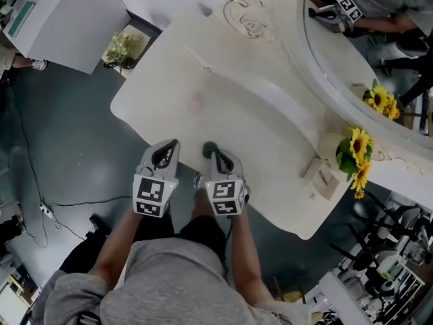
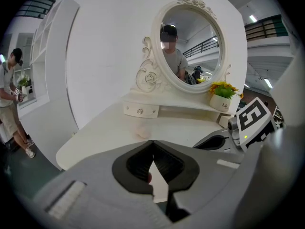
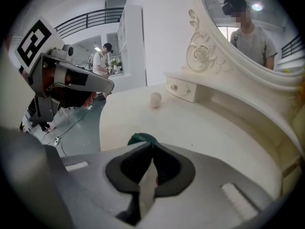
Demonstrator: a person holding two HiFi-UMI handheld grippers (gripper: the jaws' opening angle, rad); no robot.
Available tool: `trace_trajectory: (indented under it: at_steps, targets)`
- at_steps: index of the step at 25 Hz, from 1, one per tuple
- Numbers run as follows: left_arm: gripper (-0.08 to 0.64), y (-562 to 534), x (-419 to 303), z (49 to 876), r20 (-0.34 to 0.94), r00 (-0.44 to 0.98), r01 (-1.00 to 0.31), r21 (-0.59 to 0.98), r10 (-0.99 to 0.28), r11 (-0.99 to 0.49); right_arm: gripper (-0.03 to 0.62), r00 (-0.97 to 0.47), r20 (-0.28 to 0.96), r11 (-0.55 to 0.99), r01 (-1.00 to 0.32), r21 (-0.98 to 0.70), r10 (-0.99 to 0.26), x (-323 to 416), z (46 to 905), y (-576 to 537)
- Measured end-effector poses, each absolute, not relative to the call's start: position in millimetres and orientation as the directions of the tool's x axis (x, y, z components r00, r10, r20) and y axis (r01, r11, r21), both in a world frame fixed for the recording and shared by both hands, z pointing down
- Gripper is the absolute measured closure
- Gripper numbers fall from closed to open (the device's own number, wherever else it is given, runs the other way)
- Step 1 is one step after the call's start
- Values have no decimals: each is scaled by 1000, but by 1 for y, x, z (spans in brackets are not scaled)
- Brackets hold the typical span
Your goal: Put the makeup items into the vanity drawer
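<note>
A dark green round item (image 1: 209, 147) (image 3: 141, 139) lies near the front edge of the white vanity table (image 1: 257, 120). My right gripper (image 1: 215, 153) (image 3: 152, 145) sits right at it, jaws shut with the tips on its near edge, and part of the item is hidden behind them. A small pale pink item (image 1: 196, 102) (image 2: 143, 131) (image 3: 156, 99) stands farther back on the tabletop. The little drawer with a knob (image 2: 140, 110) (image 3: 183, 89) under the mirror shelf is closed. My left gripper (image 1: 167, 147) (image 2: 152, 142) hovers beside the right one at the table edge, shut and empty.
An oval mirror (image 1: 365, 46) (image 2: 190, 44) rises at the back. A pot of sunflowers (image 1: 355, 151) (image 2: 223, 97) and a small box (image 1: 325, 178) stand at the table's right end. A person (image 2: 12, 104) stands at the far left. Cables (image 1: 47, 212) lie on the floor.
</note>
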State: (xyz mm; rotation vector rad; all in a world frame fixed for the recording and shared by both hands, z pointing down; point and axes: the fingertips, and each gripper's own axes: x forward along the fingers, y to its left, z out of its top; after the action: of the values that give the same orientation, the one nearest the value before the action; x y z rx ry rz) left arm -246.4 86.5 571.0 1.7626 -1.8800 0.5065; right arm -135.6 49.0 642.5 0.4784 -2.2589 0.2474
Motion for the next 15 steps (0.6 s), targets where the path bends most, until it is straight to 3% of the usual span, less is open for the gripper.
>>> trace_trajectory:
  at_steps: [15]
  targets:
    - [549, 31, -222, 490, 470, 69, -998, 19, -880, -68, 577, -616, 628, 816, -575, 54, -476, -103, 551, 3]
